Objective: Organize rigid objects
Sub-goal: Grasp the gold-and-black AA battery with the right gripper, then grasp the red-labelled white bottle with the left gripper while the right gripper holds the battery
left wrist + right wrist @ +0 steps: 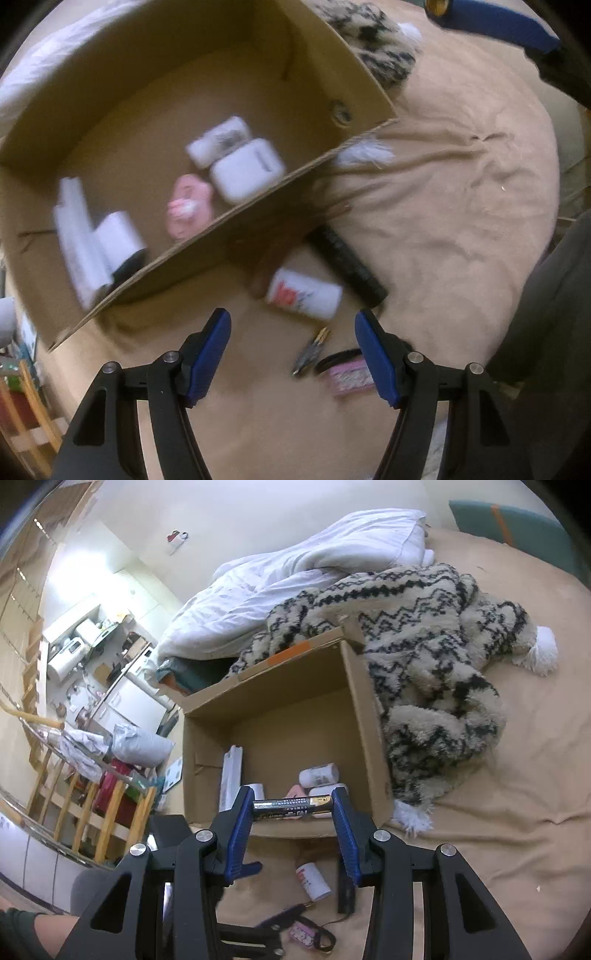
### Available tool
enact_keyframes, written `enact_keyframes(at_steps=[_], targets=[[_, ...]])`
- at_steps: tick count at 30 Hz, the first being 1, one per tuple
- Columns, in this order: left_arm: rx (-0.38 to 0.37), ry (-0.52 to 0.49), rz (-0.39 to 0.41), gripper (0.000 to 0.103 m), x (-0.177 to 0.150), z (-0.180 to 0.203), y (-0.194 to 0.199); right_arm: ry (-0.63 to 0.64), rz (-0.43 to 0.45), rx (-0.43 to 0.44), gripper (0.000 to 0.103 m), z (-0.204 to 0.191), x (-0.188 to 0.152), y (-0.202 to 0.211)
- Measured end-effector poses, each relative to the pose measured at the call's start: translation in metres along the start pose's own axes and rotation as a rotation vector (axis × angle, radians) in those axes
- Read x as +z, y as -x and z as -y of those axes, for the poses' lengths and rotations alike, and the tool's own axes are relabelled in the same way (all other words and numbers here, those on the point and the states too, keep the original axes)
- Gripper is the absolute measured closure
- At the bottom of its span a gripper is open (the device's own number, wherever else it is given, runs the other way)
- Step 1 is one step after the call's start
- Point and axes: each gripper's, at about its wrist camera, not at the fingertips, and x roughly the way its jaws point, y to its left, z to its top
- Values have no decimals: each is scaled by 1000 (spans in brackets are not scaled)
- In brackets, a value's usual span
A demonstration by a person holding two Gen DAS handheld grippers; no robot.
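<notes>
Right claw grips a black-and-gold cylindrical battery crosswise above the near wall of the open brown cardboard box. Left claw, jaws wide and empty, hangs over the tan bedsheet near a white cylindrical container.

The cardboard box stands open-topped with bare floor at its far end; the fuzzy patterned blanket crowds its right wall.
</notes>
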Motion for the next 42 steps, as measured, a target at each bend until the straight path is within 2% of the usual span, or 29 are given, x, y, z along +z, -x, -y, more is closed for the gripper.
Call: enact_keyframes(at_steps=[3,7,8,10,12,13,17,18,19,21,23,26,29,32,33,34,38,40,42], targets=[[-13,-24,-36,36,8,7,-11,-17,-4,6,58,3,1,-1],[7,-59,-84,37,15,14,-26,-22,-9,21,58,3,3,-3],[16,-55,-84,39,17,14,-28,-21,-7,24,58,2,3,-3],[14,-40,-90,49,19,14,-30,-21,-8,27,58,3,3,-2],[33,-49,-96,51,19,15,-31,-26,-7,29,58,3,3,-1],[50,-58,-97,58,18,16,-32,-28,-5,31,58,3,4,-1],[46,-32,-94,58,17,11,-29,-28,-3,29,58,4,4,-1],[43,-17,-90,68,16,8,-26,-26,-4,26,58,4,4,-1],[14,1,-90,84,15,6,-23,-25,-5,24,58,4,5,-1],[16,27,-71,92,14,4,-13,-21,-6,20,58,4,3,-1],[33,44,-68,92,11,1,-8,-17,-7,14,58,3,2,-1],[8,54,-84,91,7,-2,-11,-18,-13,4,58,3,1,-3],[-40,118,-102,87,6,-10,-16,-20,-18,-9,58,3,-2,-3],[-52,208,-94,73,8,-22,-18,-18,-17,-16,58,4,-2,-2],[-55,236,-94,63,9,-26,-19,-23,-16,-17,58,5,-2,-3],[-72,286,-98,58,8,-33,-19,-30,-16,-15,58,7,-2,-3],[-176,473,-108,57,1,-55,-18,-48,-21,-6,58,10,1,-6],[-168,545,-130,55,-4,-62,-21,-45,-22,-3,58,9,1,-7],[-163,676,-174,54,-15,-73,-32,-40,-25,1,58,8,1,-7]])
